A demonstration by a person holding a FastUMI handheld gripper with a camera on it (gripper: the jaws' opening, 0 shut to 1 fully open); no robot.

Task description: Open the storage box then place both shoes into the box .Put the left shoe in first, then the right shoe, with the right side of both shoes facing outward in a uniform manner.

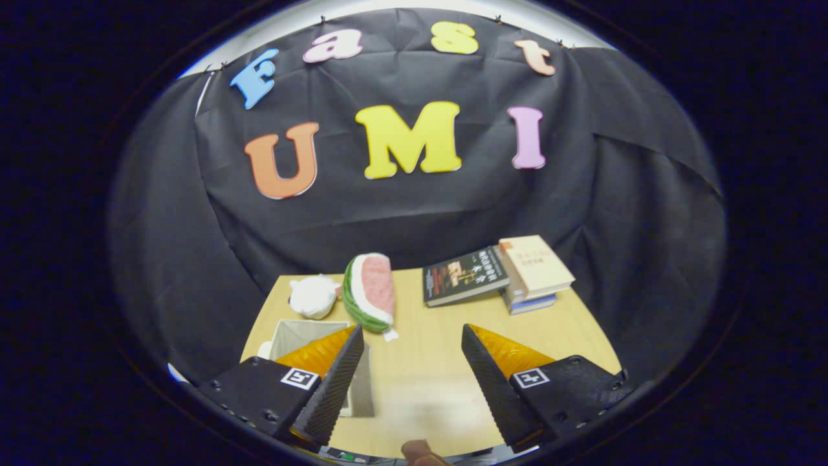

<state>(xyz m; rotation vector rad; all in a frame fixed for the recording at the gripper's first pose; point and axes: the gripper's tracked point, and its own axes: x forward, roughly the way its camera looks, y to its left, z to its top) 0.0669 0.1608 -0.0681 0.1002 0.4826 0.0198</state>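
My gripper (411, 340) hangs open above the wooden table (420, 375), its two fingers spread wide with nothing between them. A pale grey storage box (304, 333) stands on the table's left side, partly hidden behind my left finger (336, 375); its top looks open and its inside is pale. My right finger (491, 375) is over bare tabletop. A fingertip of a person (420, 451) shows at the table's near edge, between the fingers.
A watermelon-slice plush (372, 291) and a white plush (314, 296) lie beyond the box. A dark book (464, 275) and a stack of books (533, 272) sit at the far right. The black cloth wall closes the back.
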